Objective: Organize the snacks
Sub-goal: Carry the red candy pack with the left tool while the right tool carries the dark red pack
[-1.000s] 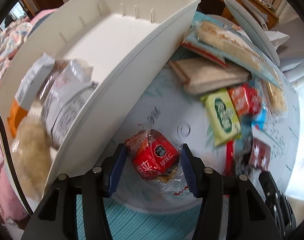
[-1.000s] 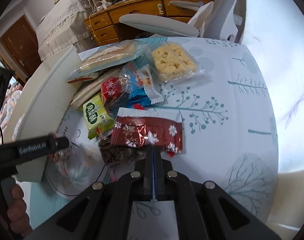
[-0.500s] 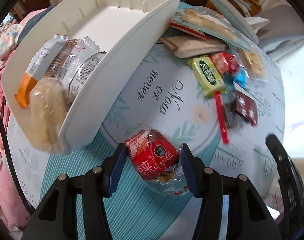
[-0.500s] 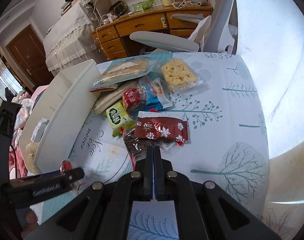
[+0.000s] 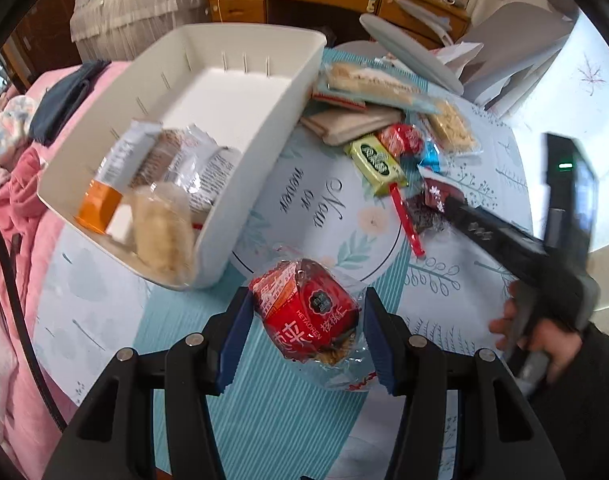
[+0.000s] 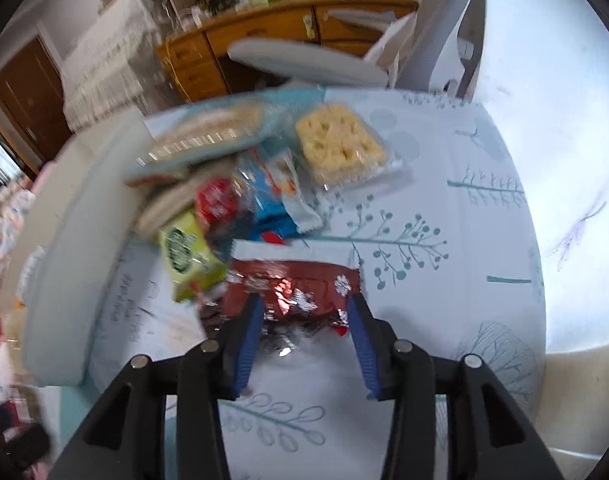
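the red walnut snack pack (image 5: 310, 318) sat clenched between the blue pads of the left gripper (image 5: 306, 322), held in the air above the tablecloth (image 5: 264, 420). a second earlier it hung low beside the white bin's wall; by now it had been carried up and back, so the whole white bin (image 5: 292, 92) showed ahead, which suggested the pack was headed for a drop inside. the bin's near end already held several packets (image 5: 164, 184), while its far half was bare.

the right gripper (image 6: 304, 314), fully closed a second before, was opening its jaws, with the dark red snowflake packet (image 6: 292, 284) just ahead of and between them, not yet pinched. that looked like the next pick.

around it lay the green packet (image 6: 186, 252), a small red one (image 6: 216, 200), a blue wrapper (image 6: 276, 196) and a clear pack of pale biscuits (image 6: 338, 146), crowded and overlapping, so a clean grab of one packet could drag its neighbours.
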Motion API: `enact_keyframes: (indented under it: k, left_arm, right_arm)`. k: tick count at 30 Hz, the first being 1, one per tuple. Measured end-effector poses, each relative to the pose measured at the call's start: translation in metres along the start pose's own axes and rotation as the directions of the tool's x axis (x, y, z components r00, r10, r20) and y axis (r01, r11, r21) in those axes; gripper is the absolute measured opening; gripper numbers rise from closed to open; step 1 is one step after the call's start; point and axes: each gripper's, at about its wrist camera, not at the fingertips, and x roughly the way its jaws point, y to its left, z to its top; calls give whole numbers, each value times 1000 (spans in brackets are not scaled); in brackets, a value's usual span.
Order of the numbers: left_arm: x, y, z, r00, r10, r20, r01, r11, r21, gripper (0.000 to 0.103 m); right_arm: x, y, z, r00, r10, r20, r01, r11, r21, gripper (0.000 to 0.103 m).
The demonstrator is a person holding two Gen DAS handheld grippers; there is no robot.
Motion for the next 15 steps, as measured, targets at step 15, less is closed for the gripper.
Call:
enact_keyframes:
  k: [15]
  left_arm:
    - [-26, 1, 4, 997, -2, 75, -4, 997, 76, 53]
  right_arm:
    - [22, 0, 12, 997, -69, -29, 68, 997, -31, 35]
